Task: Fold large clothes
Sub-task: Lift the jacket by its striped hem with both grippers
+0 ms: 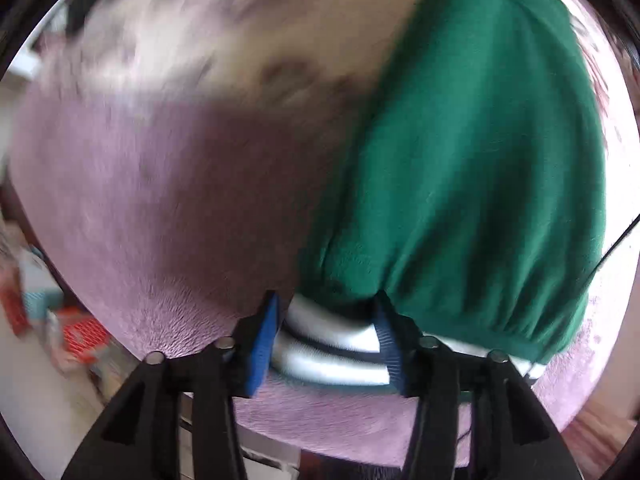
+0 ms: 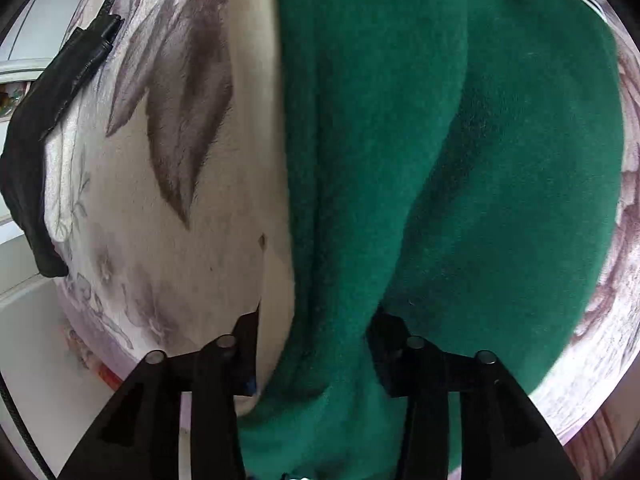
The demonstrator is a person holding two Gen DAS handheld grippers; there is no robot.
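Observation:
A dark green sweater with a white and dark striped hem lies on a pink flowered blanket. My left gripper is shut on the striped hem, which bunches between the blue pads. The green cloth stretches away from it to the upper right. In the right wrist view the green sweater fills the middle and right. My right gripper is shut on a thick fold of it; the cloth hides its pads.
The blanket has grey and purple leaf prints and covers a bed. A black garment lies at its left edge. Red and blue items lie on the floor at lower left. A white wall or cabinet is at left.

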